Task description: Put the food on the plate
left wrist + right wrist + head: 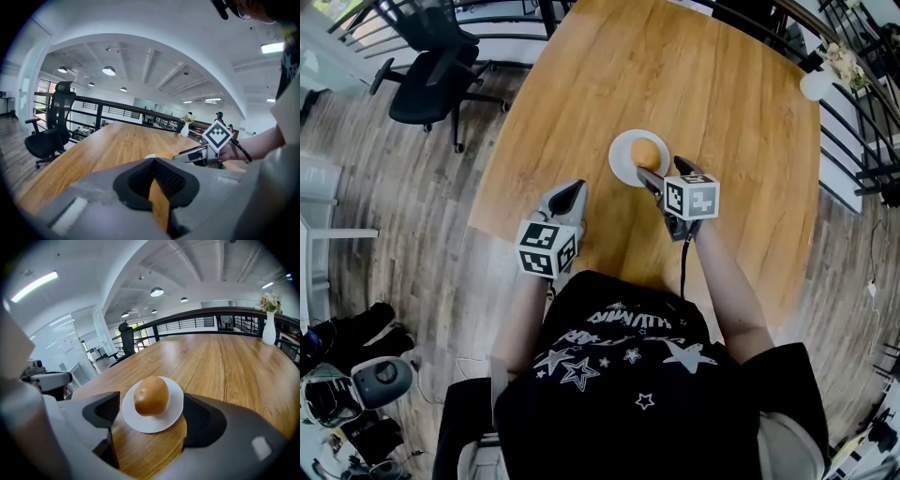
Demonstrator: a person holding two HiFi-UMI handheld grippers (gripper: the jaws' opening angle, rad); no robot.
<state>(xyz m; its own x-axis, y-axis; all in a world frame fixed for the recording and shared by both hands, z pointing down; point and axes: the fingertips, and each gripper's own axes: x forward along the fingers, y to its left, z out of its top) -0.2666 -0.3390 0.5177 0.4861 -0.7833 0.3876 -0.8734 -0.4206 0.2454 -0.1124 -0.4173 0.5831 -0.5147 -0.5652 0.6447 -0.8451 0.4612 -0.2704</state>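
A round golden-brown bread roll lies on a small white plate on the wooden table. My right gripper sits just at the plate's near edge, its jaws open wide on either side with nothing between the pads. The roll lies a little beyond them, untouched. My left gripper hovers over the table's near left part, apart from the plate, its jaws shut and empty. In the left gripper view the right gripper shows at the right.
A black office chair stands on the floor beyond the table's left edge. A white vase with flowers is at the table's far right corner, by a black railing. Bags and gear lie on the floor at lower left.
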